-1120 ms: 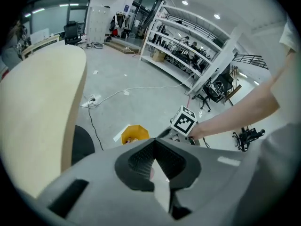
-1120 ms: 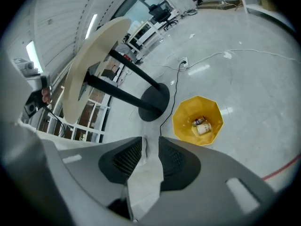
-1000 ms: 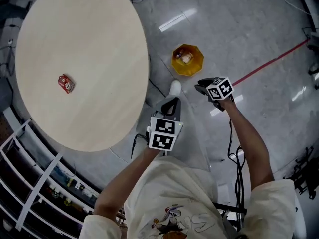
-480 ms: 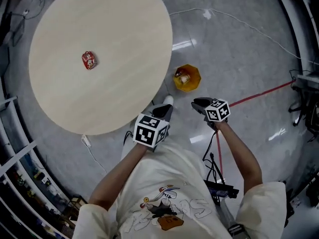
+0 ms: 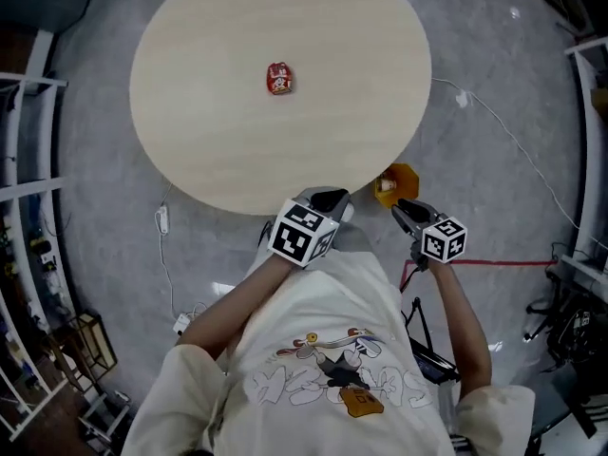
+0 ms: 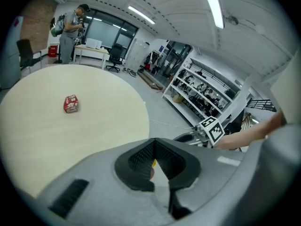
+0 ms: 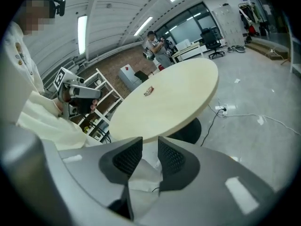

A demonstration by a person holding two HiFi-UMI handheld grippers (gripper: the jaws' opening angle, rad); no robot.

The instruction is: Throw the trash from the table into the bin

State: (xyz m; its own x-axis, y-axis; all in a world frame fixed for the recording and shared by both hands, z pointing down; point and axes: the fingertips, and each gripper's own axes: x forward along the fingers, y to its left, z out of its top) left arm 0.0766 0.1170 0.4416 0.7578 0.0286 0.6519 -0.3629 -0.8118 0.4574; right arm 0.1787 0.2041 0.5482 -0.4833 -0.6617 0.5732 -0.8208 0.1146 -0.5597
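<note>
Now we lift away from the bin (image 5: pixel 397 180) toward the table (image 5: pixel 237 141); a red packet (image 5: pixel 279 78) remains there; left gripper (image 5: pixel 323 198) pinched together, right gripper (image 5: pixel 404 209) narrowly parted, just widening; both empty.

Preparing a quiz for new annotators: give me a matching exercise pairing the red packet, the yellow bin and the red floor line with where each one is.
Things:
1. red packet
2. yellow bin
3. red floor line

Places:
a. on the floor, right at the edge of the table
b. stretched along the floor, away from the table
c. on the tabletop

Pairs: 1-c, 2-a, 3-b
</note>
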